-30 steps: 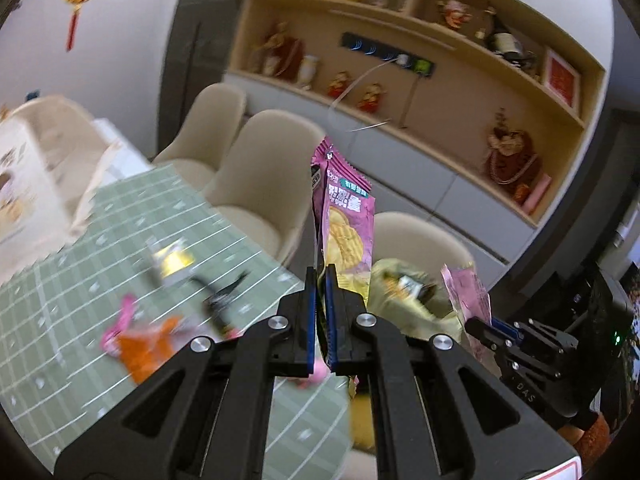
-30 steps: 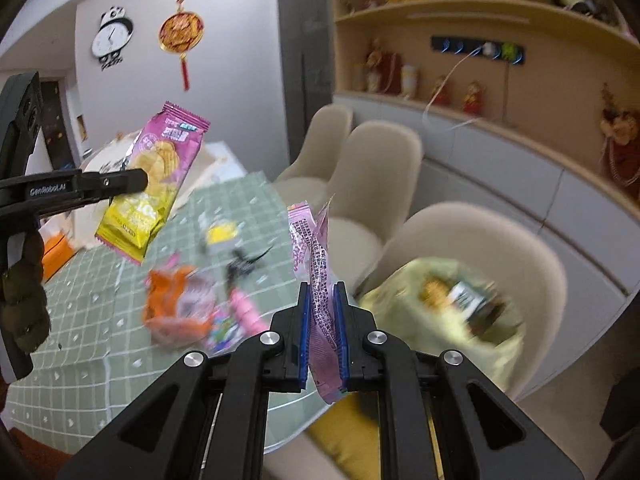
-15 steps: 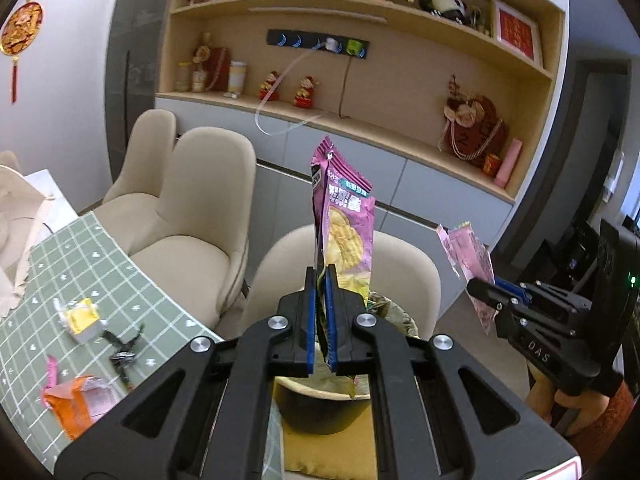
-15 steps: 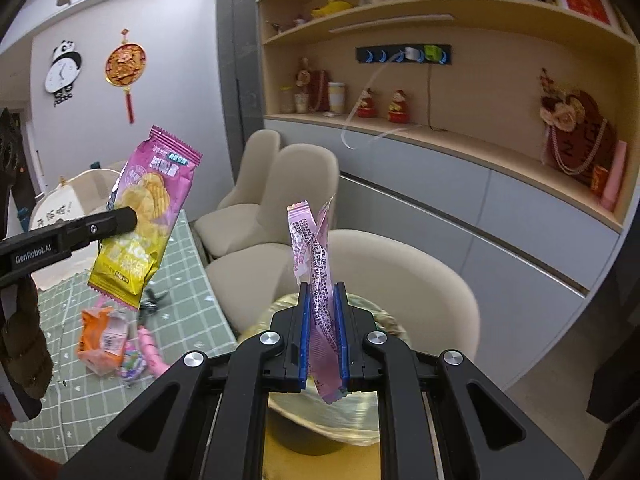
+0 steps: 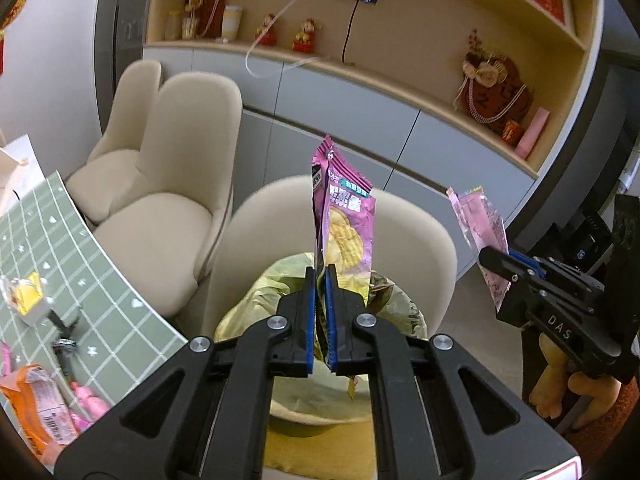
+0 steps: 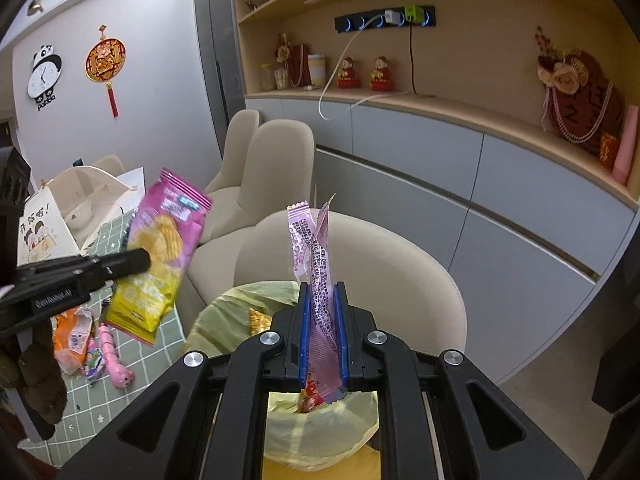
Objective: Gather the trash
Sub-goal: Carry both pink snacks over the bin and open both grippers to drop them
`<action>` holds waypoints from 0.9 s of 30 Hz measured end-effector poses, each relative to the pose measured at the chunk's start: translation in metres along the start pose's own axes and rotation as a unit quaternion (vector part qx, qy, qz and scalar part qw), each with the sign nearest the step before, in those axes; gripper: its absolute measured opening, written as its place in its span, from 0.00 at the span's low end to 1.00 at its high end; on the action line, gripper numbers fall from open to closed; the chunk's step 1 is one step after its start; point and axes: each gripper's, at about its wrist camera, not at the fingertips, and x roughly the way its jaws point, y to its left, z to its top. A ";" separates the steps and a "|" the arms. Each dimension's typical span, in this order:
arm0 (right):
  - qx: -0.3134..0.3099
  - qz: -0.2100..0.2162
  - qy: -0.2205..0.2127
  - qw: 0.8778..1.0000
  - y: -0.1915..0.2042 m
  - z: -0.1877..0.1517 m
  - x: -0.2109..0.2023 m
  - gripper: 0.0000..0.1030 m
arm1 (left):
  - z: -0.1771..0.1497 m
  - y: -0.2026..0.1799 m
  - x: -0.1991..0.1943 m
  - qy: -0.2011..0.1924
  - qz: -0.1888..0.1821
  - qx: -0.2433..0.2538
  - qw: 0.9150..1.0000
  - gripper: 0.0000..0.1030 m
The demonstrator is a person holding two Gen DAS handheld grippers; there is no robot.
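My left gripper point(image 5: 320, 276) is shut on a magenta and yellow chip bag point(image 5: 347, 229), which stands upright above a bin lined with a yellow-green bag point(image 5: 394, 312). My right gripper point(image 6: 323, 292) is shut on a pale pink printed wrapper point(image 6: 316, 256), held over the same lined bin point(image 6: 224, 316). In the left wrist view the right gripper point(image 5: 494, 264) with its pink wrapper point(image 5: 476, 220) shows at the right. In the right wrist view the left gripper point(image 6: 136, 260) with the chip bag point(image 6: 160, 256) shows at the left.
The bin stands on a beige chair point(image 5: 412, 232) beside a green checked table point(image 5: 80, 264). An orange wrapper point(image 5: 36, 400), pink scraps point(image 6: 116, 364) and a small yellow pack point(image 5: 26, 296) lie on the table. More beige chairs point(image 5: 168, 184) and wall shelves point(image 5: 360, 56) stand behind.
Both grippers have swung away from the table to above the lined bin and dropped a little, each still holding its wrapper. The table litter has slid to the left edge.
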 end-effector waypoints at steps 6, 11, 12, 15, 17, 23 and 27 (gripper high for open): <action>0.008 0.009 0.021 1.000 -0.026 0.001 0.034 0.12 | -0.002 -0.005 0.050 0.038 0.007 -0.006 0.999 0.04; 0.014 0.014 0.025 0.999 -0.040 0.001 0.046 0.12 | -0.011 -0.012 0.083 0.075 0.006 -0.005 0.997 0.04; 0.016 0.014 0.027 0.999 -0.043 -0.001 0.049 0.12 | -0.014 -0.012 0.089 0.083 0.004 -0.008 0.997 0.04; 0.020 0.013 0.033 0.999 -0.048 -0.005 0.053 0.12 | -0.020 -0.013 0.104 0.107 0.003 -0.014 0.994 0.04; 0.024 0.014 0.036 0.999 -0.051 -0.007 0.056 0.12 | -0.025 -0.013 0.112 0.122 0.006 -0.013 0.992 0.04; 0.038 0.018 0.043 0.998 -0.056 -0.017 0.060 0.12 | -0.042 -0.010 0.123 0.165 0.016 -0.012 0.986 0.04; 0.040 0.022 0.048 0.998 -0.053 -0.020 0.064 0.12 | -0.049 -0.007 0.121 0.173 0.011 -0.014 0.985 0.07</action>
